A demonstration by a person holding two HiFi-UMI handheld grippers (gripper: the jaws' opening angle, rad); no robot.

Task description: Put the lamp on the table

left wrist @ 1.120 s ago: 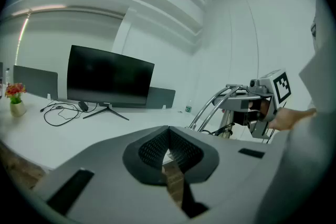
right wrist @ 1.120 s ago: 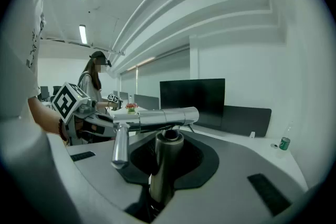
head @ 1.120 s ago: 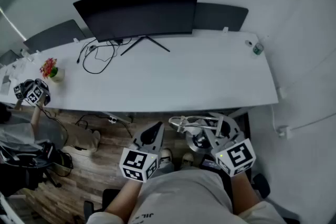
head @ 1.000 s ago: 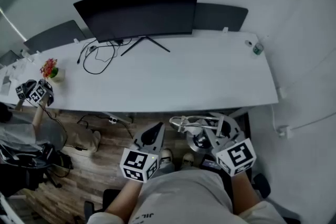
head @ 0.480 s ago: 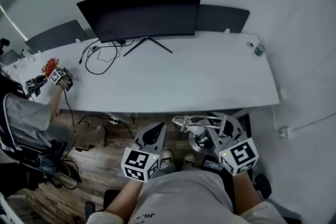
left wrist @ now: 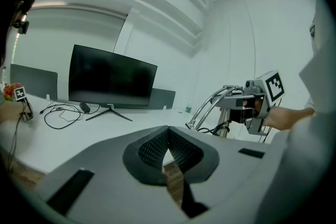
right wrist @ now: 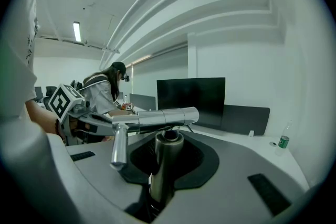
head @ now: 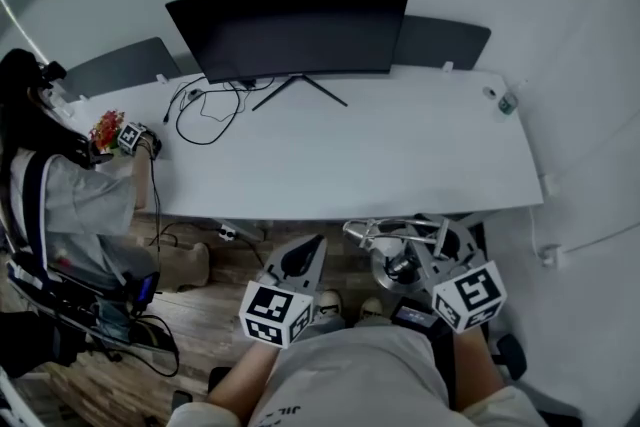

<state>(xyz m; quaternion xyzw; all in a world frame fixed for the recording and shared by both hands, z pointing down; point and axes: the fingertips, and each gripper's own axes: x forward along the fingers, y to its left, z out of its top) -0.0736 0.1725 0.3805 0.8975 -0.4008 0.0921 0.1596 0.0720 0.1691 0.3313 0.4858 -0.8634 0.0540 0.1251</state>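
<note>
A silver metal desk lamp (head: 392,251) with a thin curved arm hangs low, in front of the white table's (head: 400,150) near edge. My right gripper (head: 428,253) is shut on its upright stem. In the right gripper view the stem (right wrist: 164,170) stands between the jaws and the lamp's arm (right wrist: 157,118) crosses above it. My left gripper (head: 303,253) is beside it on the left, shut and holding nothing; its pads (left wrist: 181,149) meet at the tip. From the left gripper view the lamp (left wrist: 212,106) is at the right.
A black monitor (head: 290,25) and loose cables (head: 205,110) are on the table's far side, and a small bottle (head: 507,102) at its right end. A person (head: 60,205) at the left end holds a gripper (head: 130,137) by a flower pot (head: 105,128). Wooden floor (head: 215,300) lies below.
The person at the left has come into view and brought their gripper up to the table by the flowers. My grippers and the lamp hold their pose; the head view has shifted a little.
</note>
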